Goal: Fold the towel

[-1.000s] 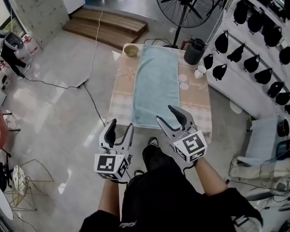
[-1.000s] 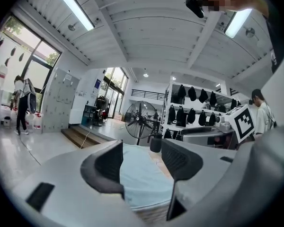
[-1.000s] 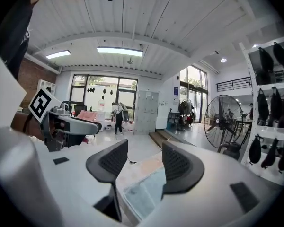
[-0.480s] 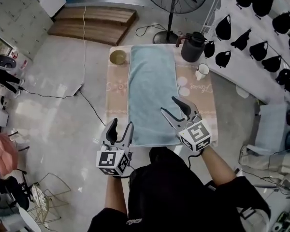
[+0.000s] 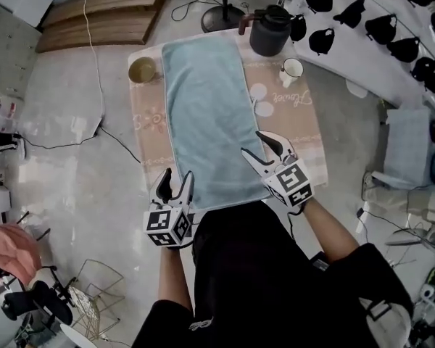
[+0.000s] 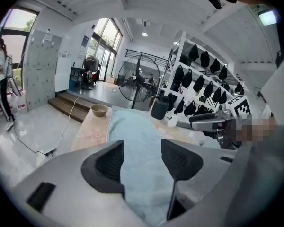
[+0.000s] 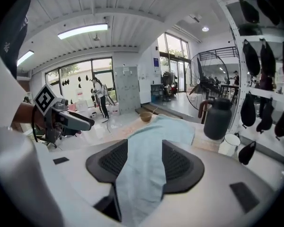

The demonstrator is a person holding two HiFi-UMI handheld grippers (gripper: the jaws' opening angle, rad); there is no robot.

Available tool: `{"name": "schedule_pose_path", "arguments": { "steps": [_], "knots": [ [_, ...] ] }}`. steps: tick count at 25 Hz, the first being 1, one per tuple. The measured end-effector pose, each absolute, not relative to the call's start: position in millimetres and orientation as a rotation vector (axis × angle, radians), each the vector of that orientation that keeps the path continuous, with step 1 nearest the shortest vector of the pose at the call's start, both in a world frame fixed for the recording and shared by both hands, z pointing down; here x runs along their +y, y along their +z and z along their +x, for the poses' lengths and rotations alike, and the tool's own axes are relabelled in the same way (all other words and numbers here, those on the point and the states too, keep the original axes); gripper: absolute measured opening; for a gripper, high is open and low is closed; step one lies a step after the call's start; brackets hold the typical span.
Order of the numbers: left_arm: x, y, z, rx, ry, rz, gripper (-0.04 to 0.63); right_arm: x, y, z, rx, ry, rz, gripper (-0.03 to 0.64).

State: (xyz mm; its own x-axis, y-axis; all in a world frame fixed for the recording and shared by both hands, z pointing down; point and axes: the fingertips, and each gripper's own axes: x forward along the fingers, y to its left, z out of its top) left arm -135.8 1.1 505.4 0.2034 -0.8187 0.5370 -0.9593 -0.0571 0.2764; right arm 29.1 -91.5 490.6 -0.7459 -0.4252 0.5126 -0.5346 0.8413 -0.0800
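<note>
A light blue towel (image 5: 210, 114) lies flat and lengthwise on a low table with a beige patterned cloth (image 5: 304, 133). My left gripper (image 5: 174, 185) is open at the towel's near left corner, by the table's near edge. My right gripper (image 5: 257, 148) is open over the towel's right edge, close to the near right corner. In the left gripper view the jaws (image 6: 143, 159) stand apart with the towel (image 6: 132, 141) stretching away beyond them. The right gripper view shows open jaws (image 7: 146, 161) and the towel (image 7: 156, 134) between them, not pinched.
On the table stand a tan bowl (image 5: 142, 69) at the far left, a dark jug (image 5: 268, 31) at the far right and a white mug (image 5: 291, 69) beside it. A rack of black caps (image 5: 380, 27) lines the right side. A wire basket (image 5: 94, 303) sits on the floor at the lower left.
Both grippers have moved forward and down toward the towel's near end. They now sit at its near corners, where before they hung short of the table.
</note>
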Motion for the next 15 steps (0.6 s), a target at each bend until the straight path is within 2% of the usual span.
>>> {"name": "schedule_pose_path", "arguments": {
  "steps": [15],
  "knots": [
    [82.5, 600.7, -116.5, -1.431, 0.501, 1.834, 0.236, 0.7, 583.6, 80.1, -2.299, 0.503, 0.795, 0.206]
  ]
}}
